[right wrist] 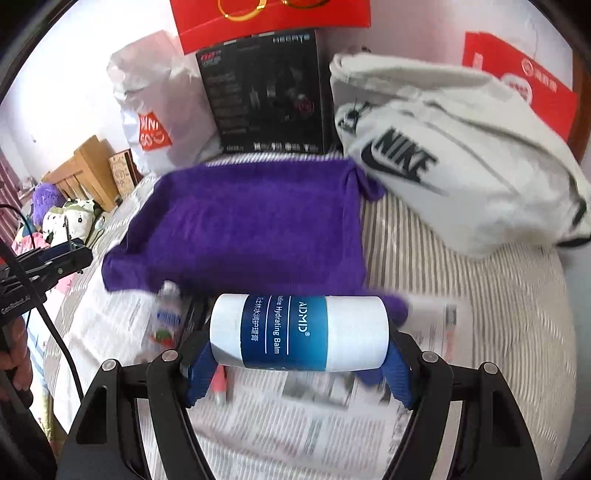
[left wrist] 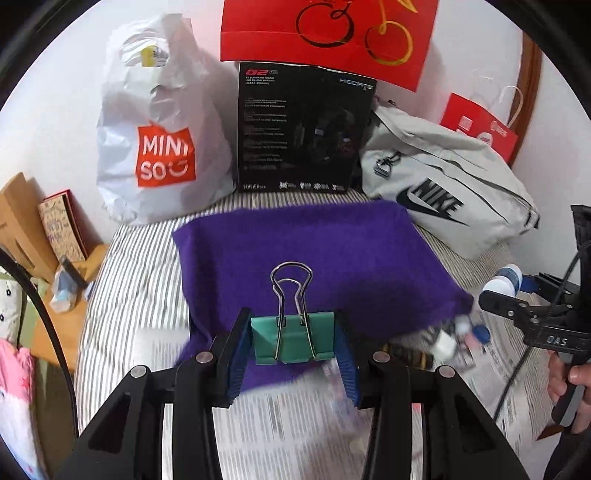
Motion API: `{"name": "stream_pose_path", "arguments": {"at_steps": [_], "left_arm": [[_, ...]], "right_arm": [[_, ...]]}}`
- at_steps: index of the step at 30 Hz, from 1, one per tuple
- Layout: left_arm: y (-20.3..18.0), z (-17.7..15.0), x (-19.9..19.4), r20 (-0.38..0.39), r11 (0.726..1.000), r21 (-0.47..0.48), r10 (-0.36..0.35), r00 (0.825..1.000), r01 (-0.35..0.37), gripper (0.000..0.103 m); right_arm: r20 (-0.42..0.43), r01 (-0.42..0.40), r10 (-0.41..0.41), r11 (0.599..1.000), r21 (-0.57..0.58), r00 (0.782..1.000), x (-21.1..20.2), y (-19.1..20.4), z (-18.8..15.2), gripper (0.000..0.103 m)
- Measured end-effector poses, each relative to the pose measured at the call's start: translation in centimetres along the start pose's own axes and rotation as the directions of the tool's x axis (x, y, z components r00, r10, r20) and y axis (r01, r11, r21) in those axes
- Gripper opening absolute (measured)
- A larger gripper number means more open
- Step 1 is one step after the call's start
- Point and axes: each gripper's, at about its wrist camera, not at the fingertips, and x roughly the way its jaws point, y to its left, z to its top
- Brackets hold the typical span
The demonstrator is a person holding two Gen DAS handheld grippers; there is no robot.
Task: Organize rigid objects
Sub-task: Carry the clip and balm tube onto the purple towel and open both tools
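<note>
My left gripper (left wrist: 293, 341) is shut on a teal binder clip (left wrist: 293, 338) with its silver wire handles pointing forward, held above the near edge of a purple cloth (left wrist: 314, 254). My right gripper (right wrist: 299, 332) is shut on a white and blue balm tube (right wrist: 299, 332) lying crosswise between the fingers, above the near edge of the purple cloth (right wrist: 251, 225). The right gripper also shows in the left wrist view (left wrist: 517, 295) with the tube's end (left wrist: 508, 278). Small bottles (left wrist: 456, 336) lie on newspaper by the cloth's corner; one shows in the right wrist view (right wrist: 168, 310).
Newspaper (left wrist: 280, 417) covers a striped bedsheet (left wrist: 129, 280). At the back stand a white Miniso bag (left wrist: 162, 147), a black headset box (left wrist: 303, 129), a grey Nike bag (left wrist: 443, 184) and red paper bags (left wrist: 325, 33). Wooden furniture (left wrist: 22, 229) is at left.
</note>
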Motion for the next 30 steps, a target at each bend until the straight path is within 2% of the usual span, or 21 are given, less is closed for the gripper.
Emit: {"name": "stream_pose_path", "arguments": {"at_steps": [4,8,12,16,23,30], "left_arm": [[0.8,2.4,2.4,-0.008,0.999,-0.038,-0.024,1.0,0.024,0.04],[1.0,3.9,5.0,-0.015,0.999,-0.042,-0.018,1.0,0.018,0.04],[1.4,4.9,7.7,-0.026,0.999,-0.043,-0.009,1.0,0.008,0.04],[2.1,5.7,10.9,-0.059,0.996,-0.078,-0.041,0.997,0.036,0.04],[2.0,6.8,15.5,-0.124,0.995,-0.082,-0.064,0.99,0.054,0.04],[1.7,6.9,18.0,-0.183,0.998,-0.053,-0.036,0.982,0.027,0.04]], "right_arm": [[0.006,-0.021,0.021,1.0,0.005,1.0,1.2,-0.2,2.8,0.075],[0.006,-0.027,0.027,1.0,0.009,1.0,3.3,-0.2,5.3,0.075],[-0.002,-0.004,0.004,1.0,0.002,1.0,5.7,-0.3,7.1,0.075],[-0.016,0.0,0.0,1.0,-0.007,1.0,8.3,-0.3,8.8,0.075],[-0.072,0.025,-0.028,0.999,-0.033,0.997,13.6,-0.2,10.4,0.075],[-0.133,0.032,-0.04,0.997,-0.066,0.99,17.4,0.3,11.1,0.075]]}}
